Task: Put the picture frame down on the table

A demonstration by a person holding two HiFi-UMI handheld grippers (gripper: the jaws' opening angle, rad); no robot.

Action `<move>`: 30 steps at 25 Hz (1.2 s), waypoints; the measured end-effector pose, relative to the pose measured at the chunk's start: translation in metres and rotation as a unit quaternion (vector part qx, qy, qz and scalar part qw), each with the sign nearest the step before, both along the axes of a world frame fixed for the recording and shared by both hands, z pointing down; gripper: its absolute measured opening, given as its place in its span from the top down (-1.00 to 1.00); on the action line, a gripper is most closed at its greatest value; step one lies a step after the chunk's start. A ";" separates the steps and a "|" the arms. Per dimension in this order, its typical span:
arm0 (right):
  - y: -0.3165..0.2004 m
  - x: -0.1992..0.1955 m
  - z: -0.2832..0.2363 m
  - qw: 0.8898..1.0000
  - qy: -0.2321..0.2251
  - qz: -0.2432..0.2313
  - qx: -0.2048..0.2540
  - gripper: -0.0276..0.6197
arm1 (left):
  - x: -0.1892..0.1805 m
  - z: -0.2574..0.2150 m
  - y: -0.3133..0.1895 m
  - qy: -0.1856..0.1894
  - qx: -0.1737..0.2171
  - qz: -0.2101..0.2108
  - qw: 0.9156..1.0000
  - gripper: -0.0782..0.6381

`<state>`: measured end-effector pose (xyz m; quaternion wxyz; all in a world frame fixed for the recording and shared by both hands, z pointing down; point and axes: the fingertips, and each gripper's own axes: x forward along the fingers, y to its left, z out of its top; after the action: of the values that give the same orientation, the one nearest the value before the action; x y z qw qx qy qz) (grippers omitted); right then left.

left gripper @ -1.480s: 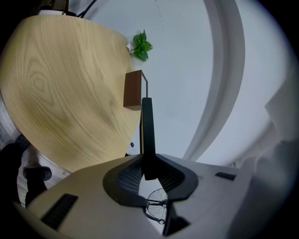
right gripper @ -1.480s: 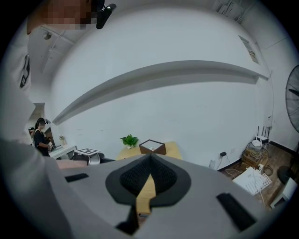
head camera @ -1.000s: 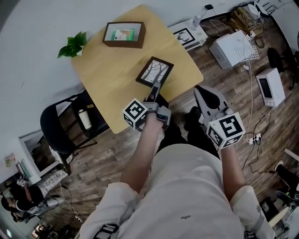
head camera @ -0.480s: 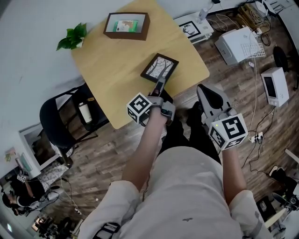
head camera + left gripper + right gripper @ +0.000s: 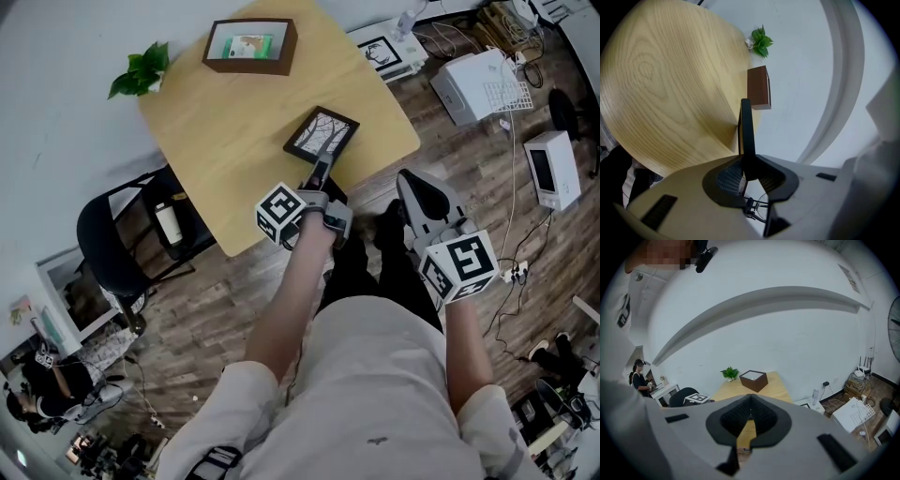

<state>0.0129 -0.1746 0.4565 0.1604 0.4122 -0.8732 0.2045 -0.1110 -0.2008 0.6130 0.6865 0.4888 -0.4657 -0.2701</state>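
The black picture frame [image 5: 322,134], with a bare-tree print, lies nearly flat and low over the near edge of the wooden table [image 5: 225,141]. I cannot tell if it touches the top. My left gripper [image 5: 319,174] is shut on its near edge. In the left gripper view the frame [image 5: 746,133] shows edge-on, clamped between the jaws, with the table [image 5: 670,84] beside it. My right gripper [image 5: 418,190] hangs over the floor to the right of the table, shut and holding nothing. Its tips [image 5: 750,398] meet in the right gripper view.
A brown box [image 5: 248,45] holding a picture and a small green plant [image 5: 141,73] stand at the table's far side. A black chair [image 5: 117,244] with a bottle [image 5: 167,223] is at the left. White boxes [image 5: 478,89], a framed print [image 5: 384,54] and cables lie on the floor at right.
My left gripper has carried the frame slightly forward over the table, with almost no shift in the last half second. The right gripper has stayed put.
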 end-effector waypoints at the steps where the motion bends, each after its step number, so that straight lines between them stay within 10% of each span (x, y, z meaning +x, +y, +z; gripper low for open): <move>1: 0.001 0.000 0.001 1.000 -0.001 0.000 0.000 0.92 | 0.000 0.001 0.001 0.000 -0.001 0.001 1.000 0.59; 30: -0.001 -0.023 0.013 1.000 0.000 -0.014 -0.013 0.92 | -0.029 0.046 0.009 -0.129 -0.037 0.049 0.990 0.56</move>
<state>-0.0101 -0.1753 0.4697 0.1682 0.3976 -0.8764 0.2134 -0.1395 -0.1916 0.6592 0.6508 0.5161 -0.5353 -0.1534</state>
